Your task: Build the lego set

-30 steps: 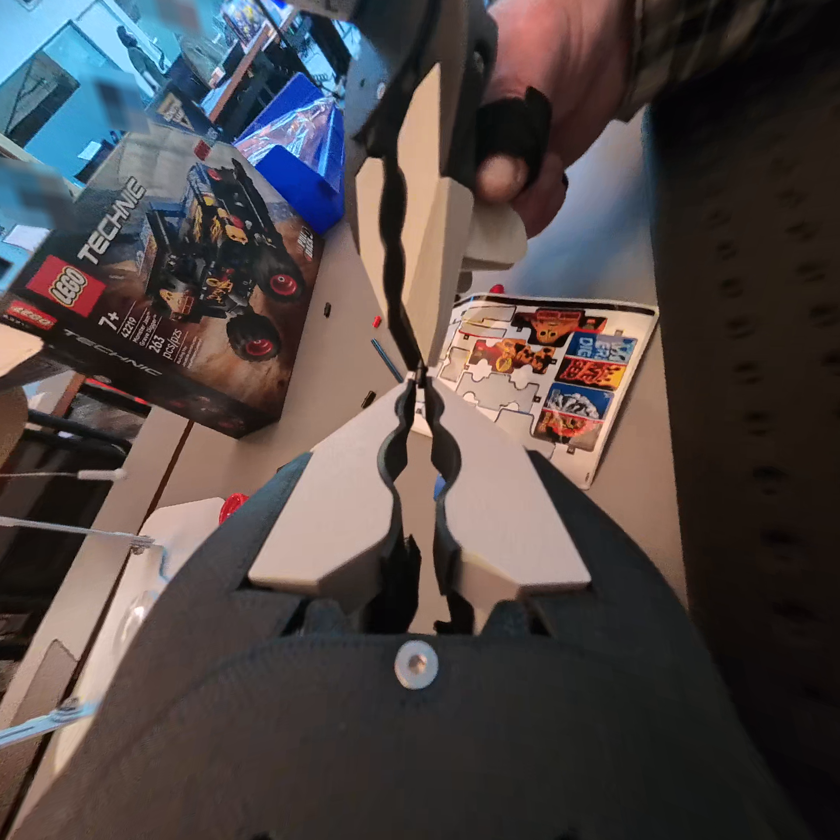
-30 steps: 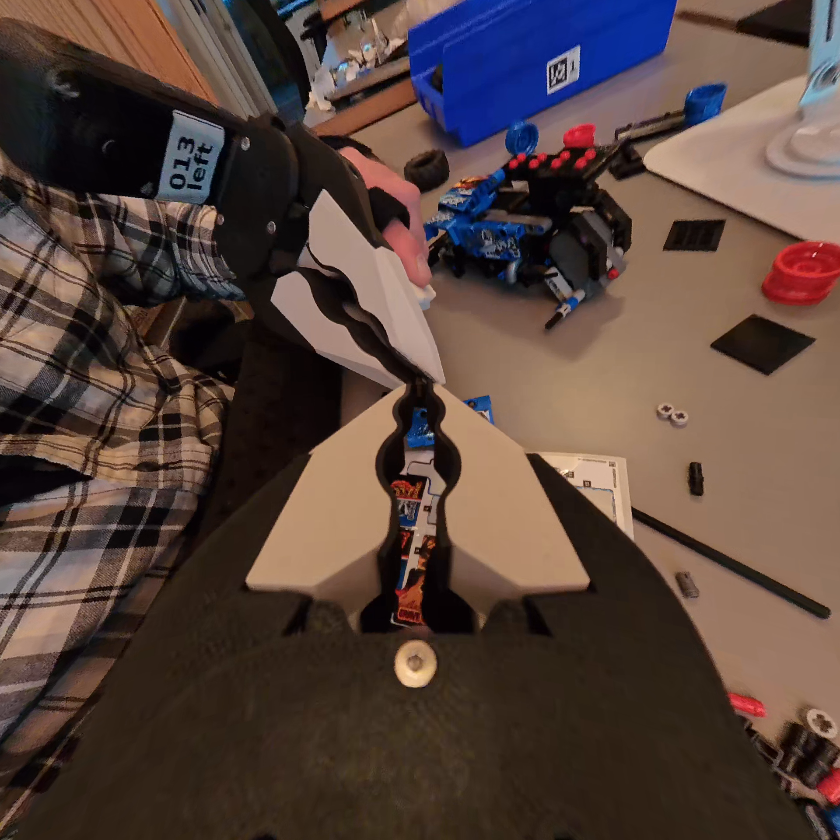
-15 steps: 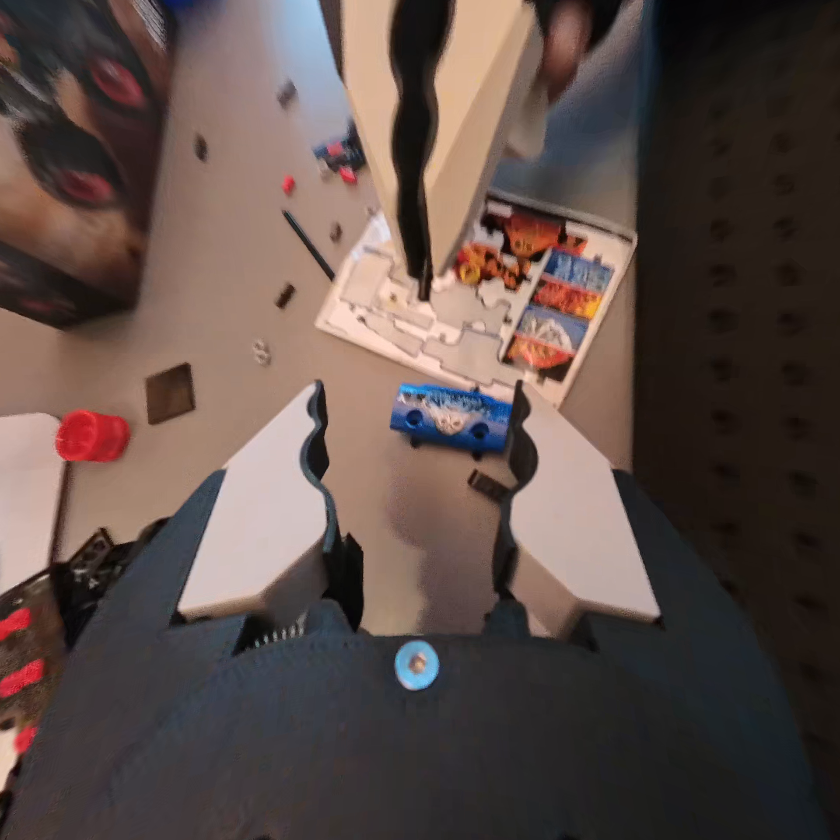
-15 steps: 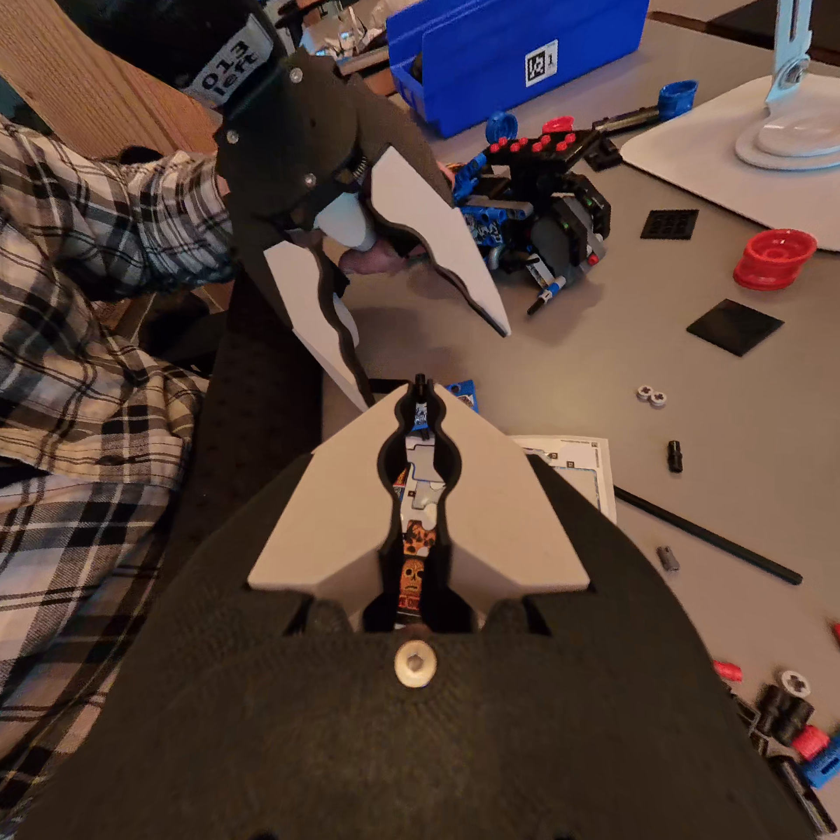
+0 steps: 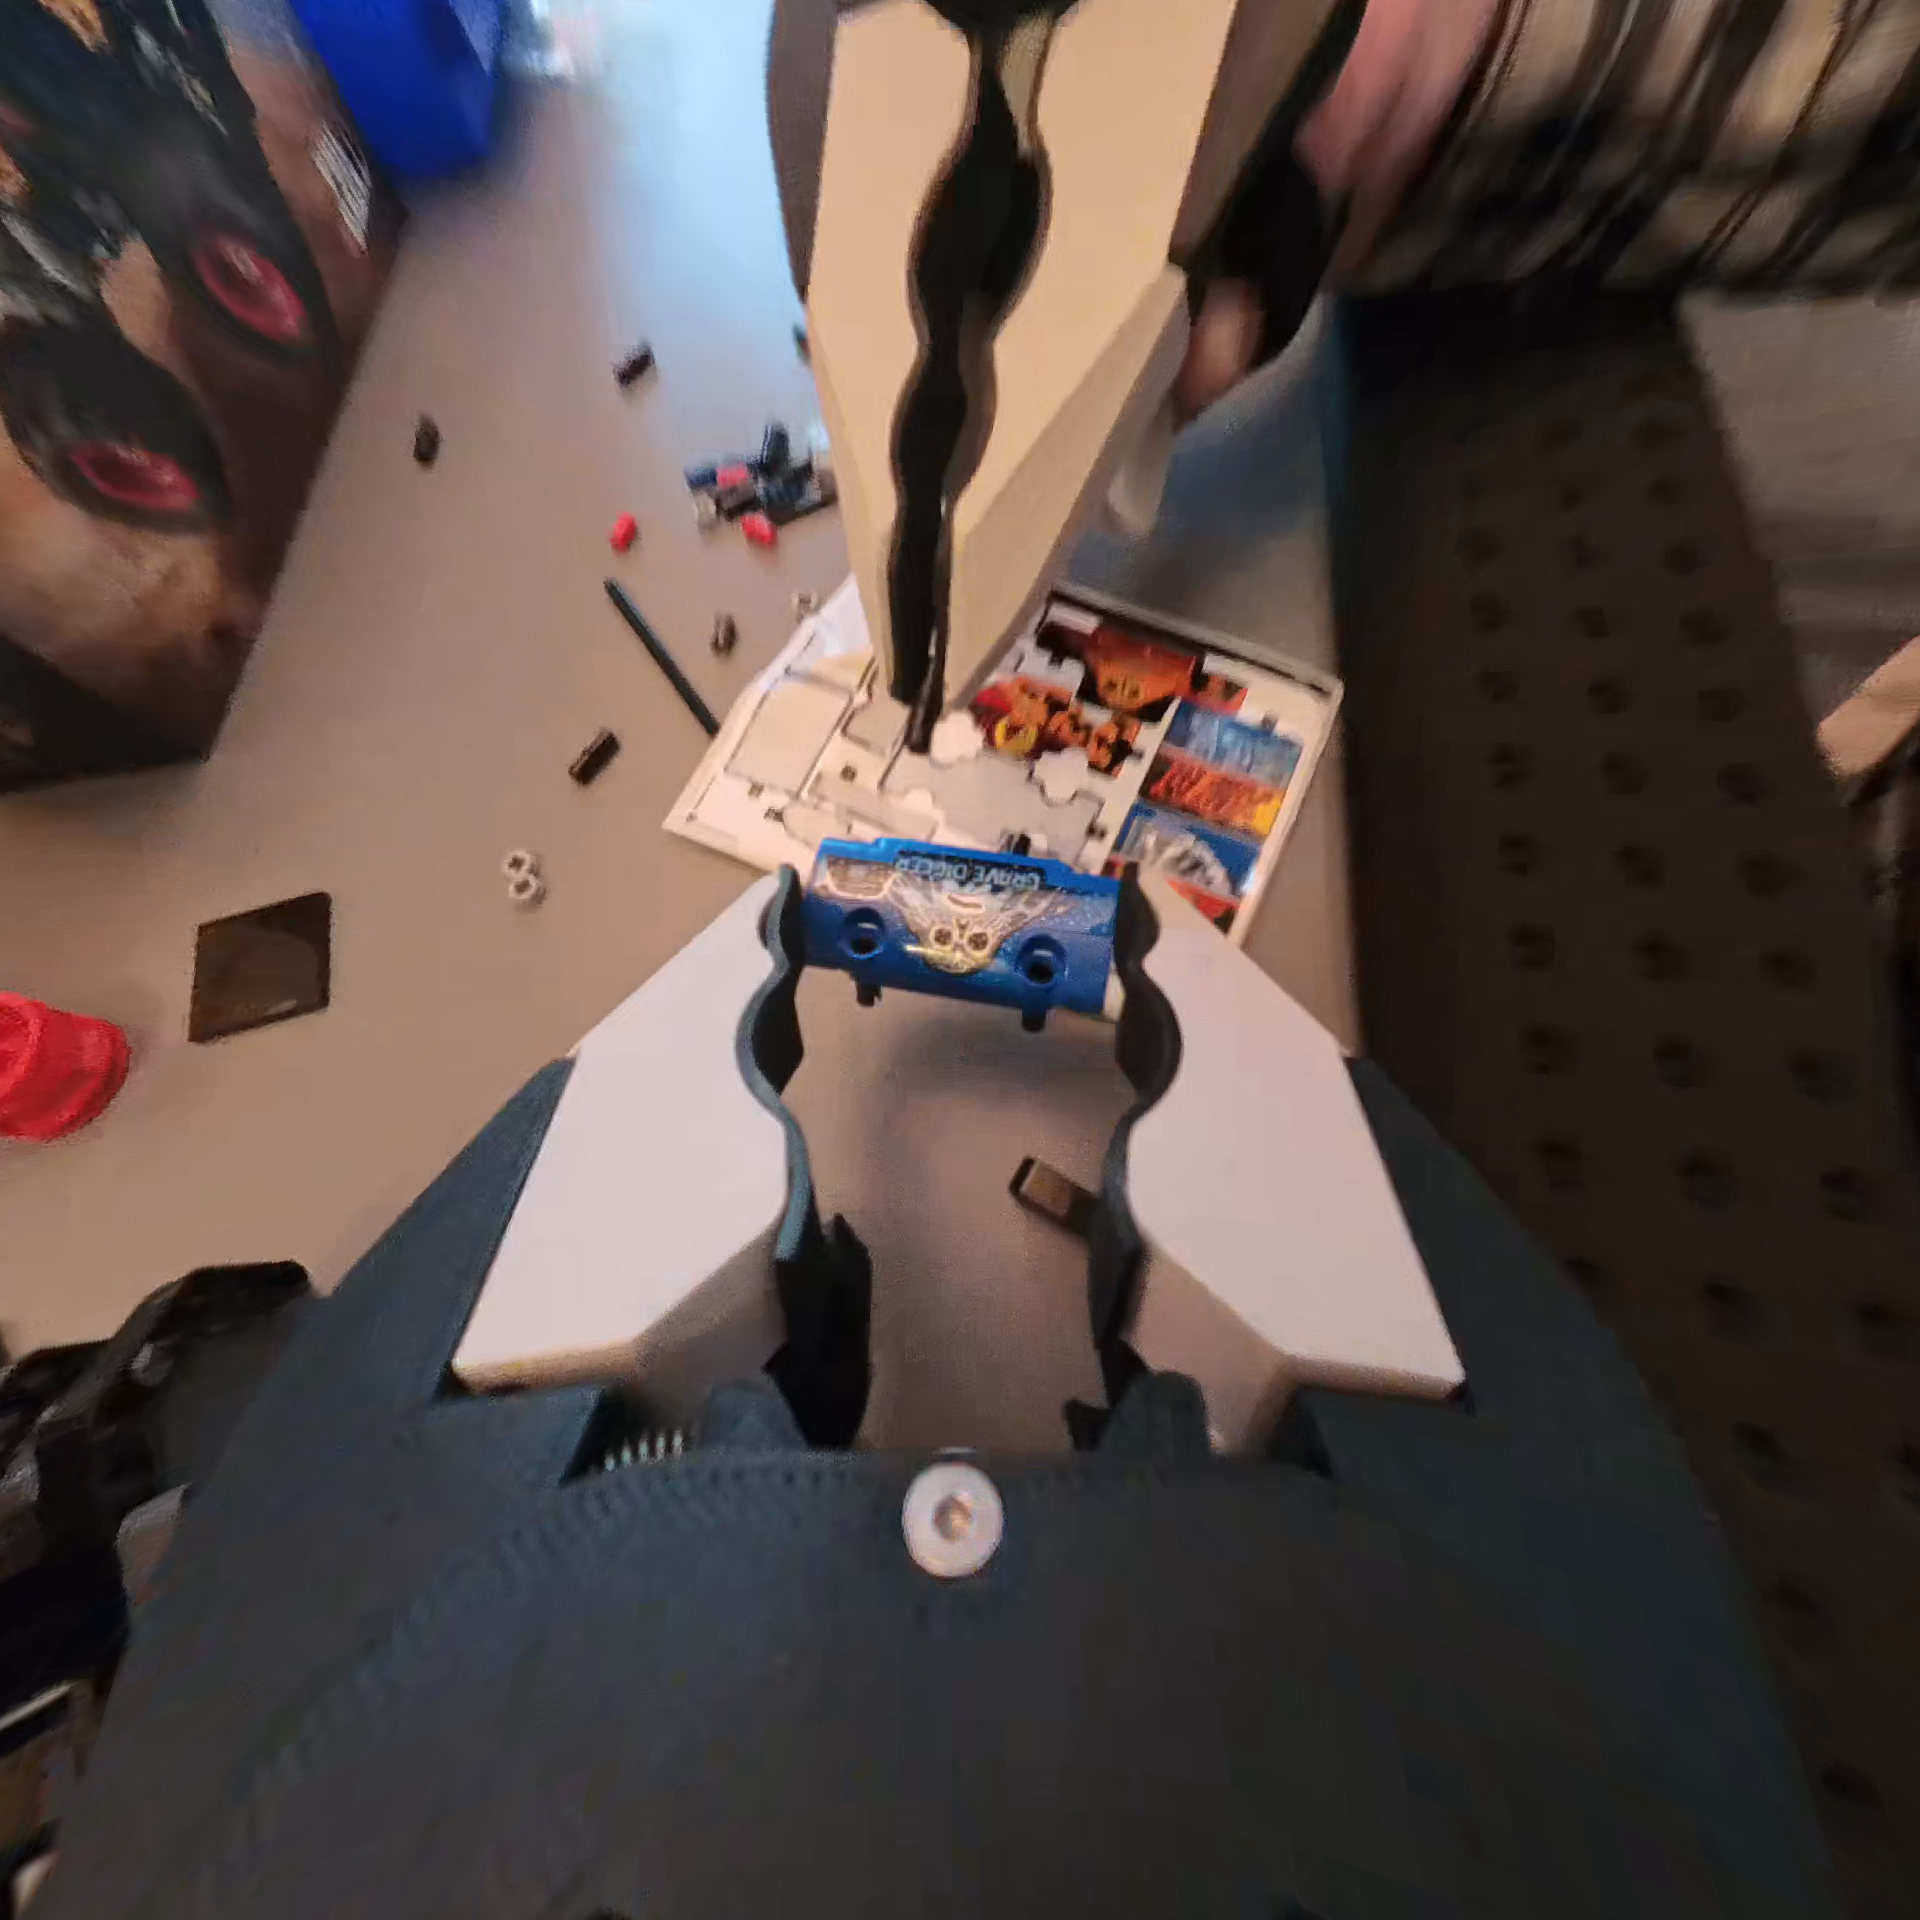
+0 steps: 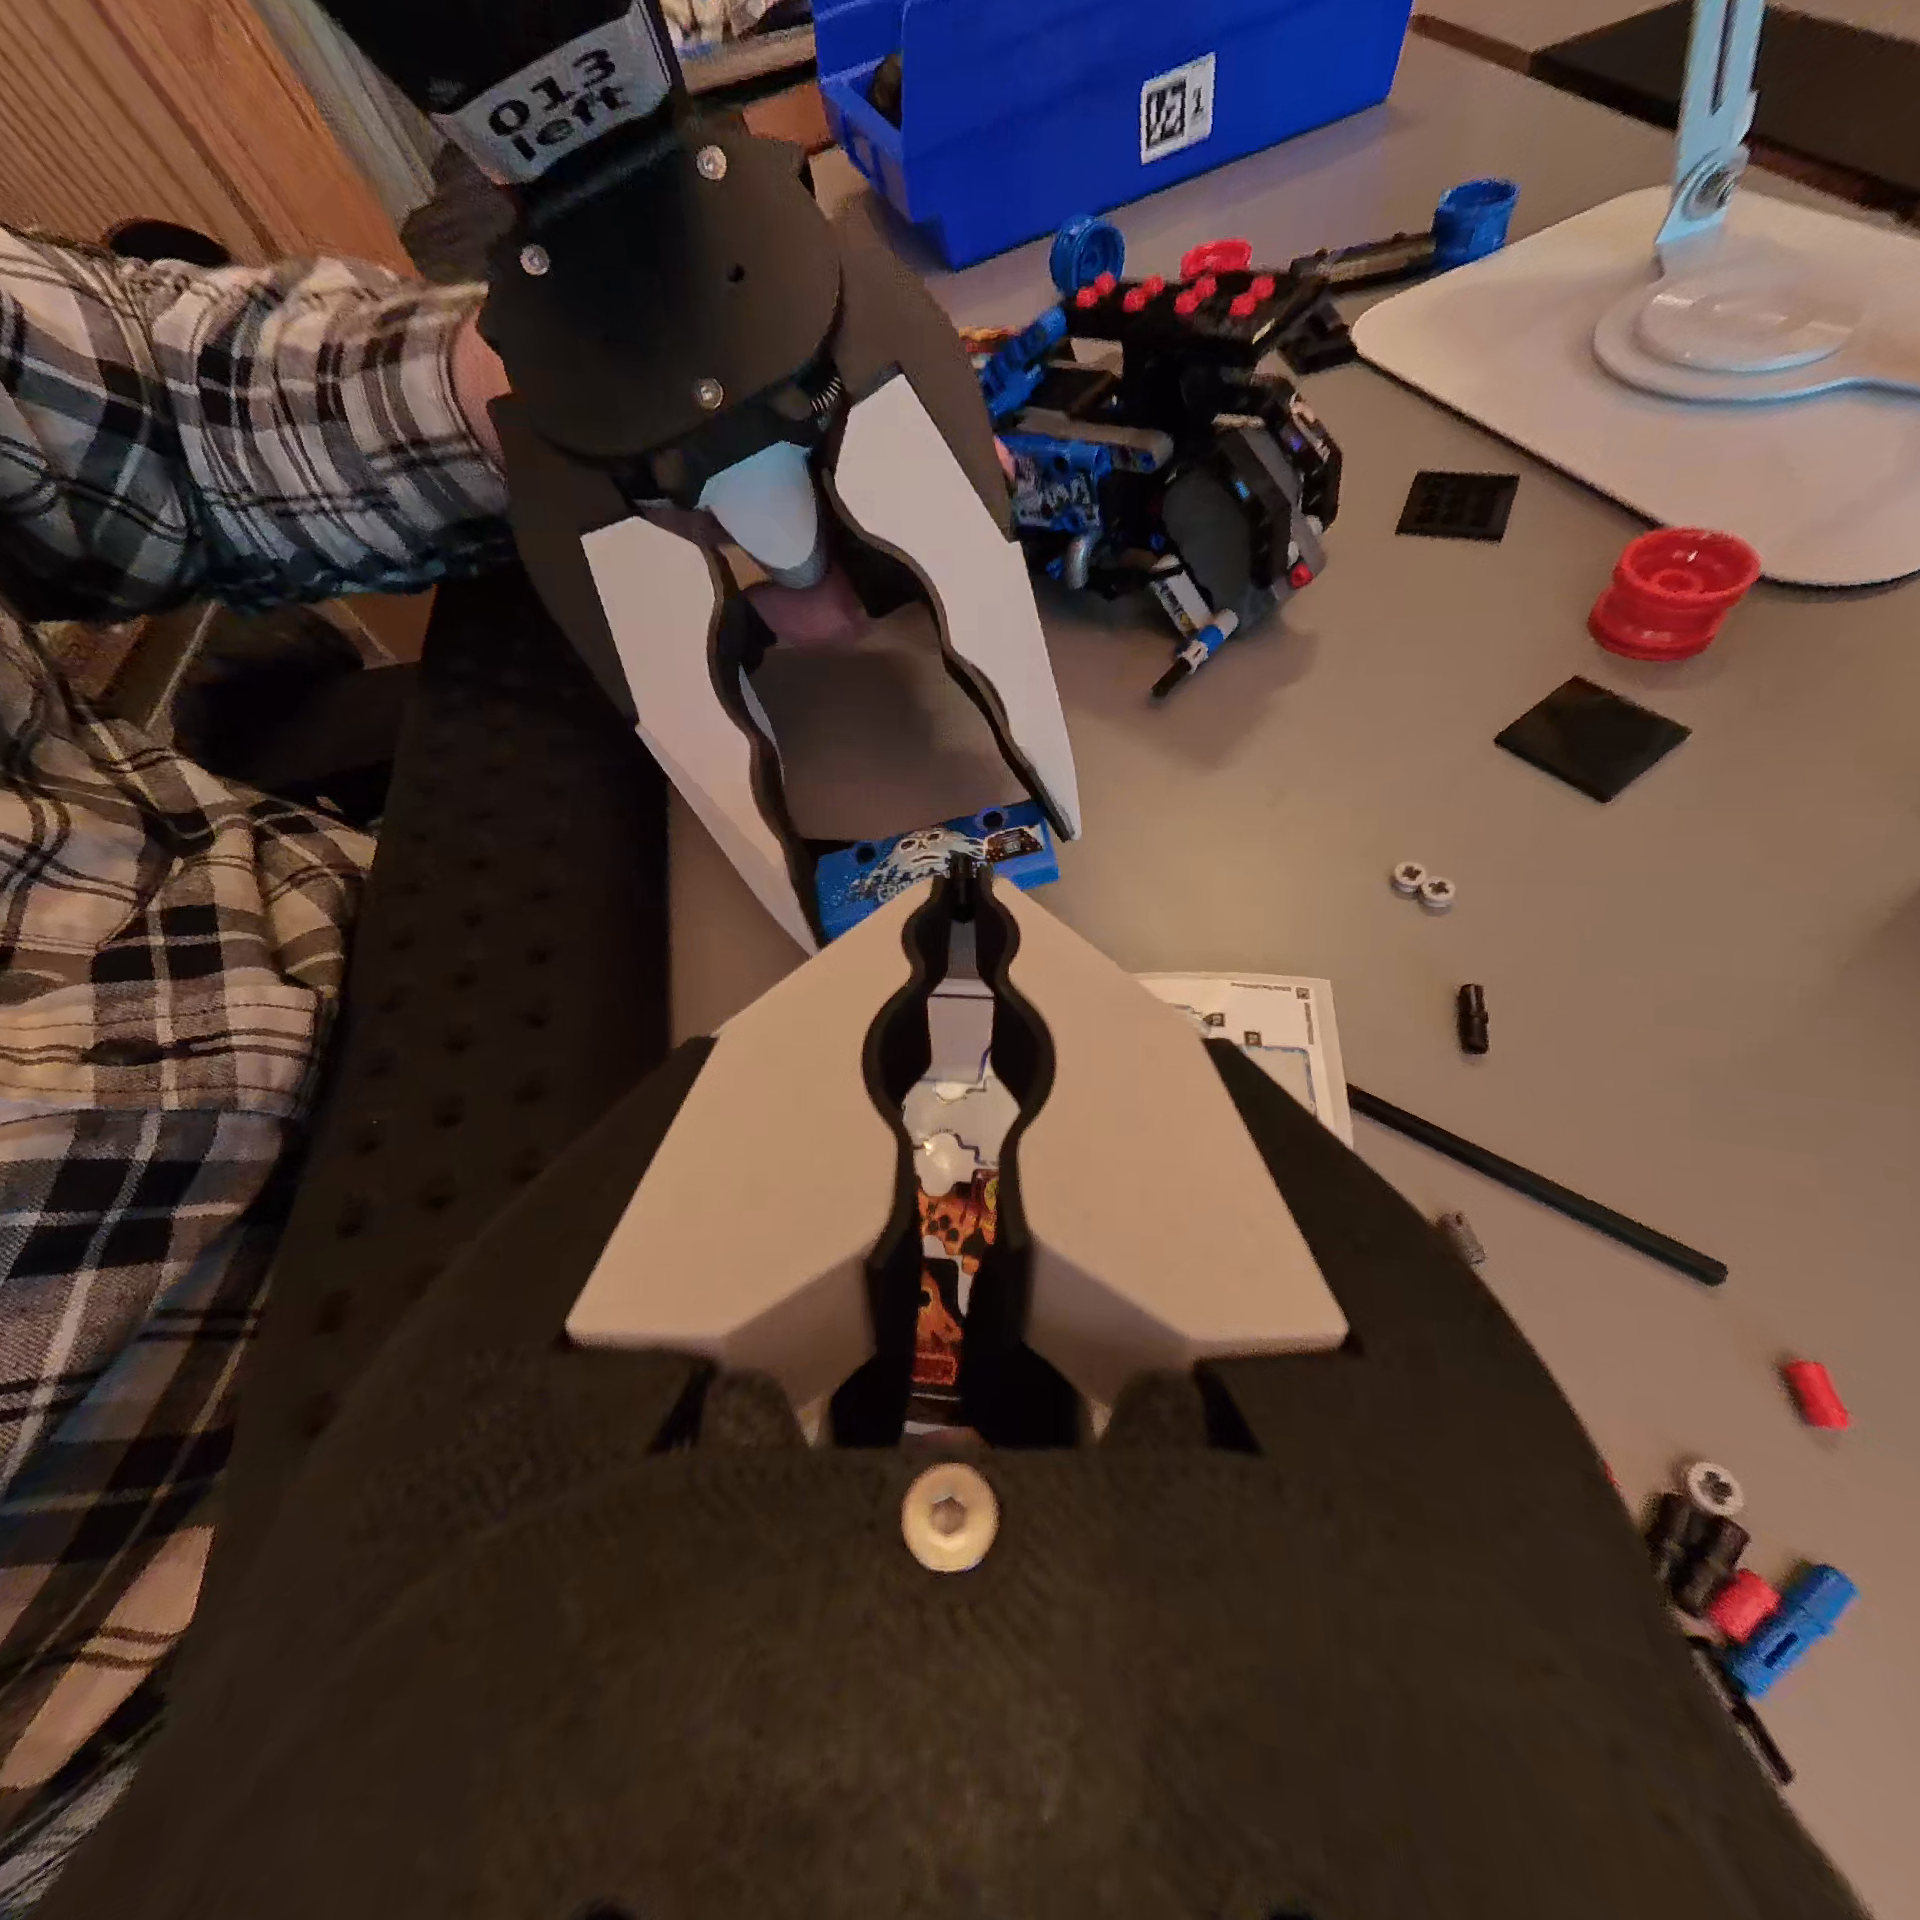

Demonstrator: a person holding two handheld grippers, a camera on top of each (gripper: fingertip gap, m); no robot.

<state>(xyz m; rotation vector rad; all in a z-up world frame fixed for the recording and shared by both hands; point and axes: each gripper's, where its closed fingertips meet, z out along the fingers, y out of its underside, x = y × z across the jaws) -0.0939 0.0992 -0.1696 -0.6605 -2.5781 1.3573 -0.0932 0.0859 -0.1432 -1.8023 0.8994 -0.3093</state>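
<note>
A blue panel with a printed sticker lies on the grey table at the near edge of the sticker sheet. My left gripper is closed on the panel's two ends. My right gripper is shut on a small black pin and points its tip down just above the panel. In the right wrist view the left gripper straddles the panel. In the left wrist view the right gripper hangs over the sheet. The partly built black and blue truck stands behind.
The set's box stands at the left. A blue bin, a white stand base, a red wheel hub, a black square plate, a black axle and loose small pieces lie around. A dark perforated surface borders the table's near edge.
My left gripper opened, let go at the right gripper's tip, dropped to the table and closed around the blue panel. My right gripper stayed shut and followed over the panel.
</note>
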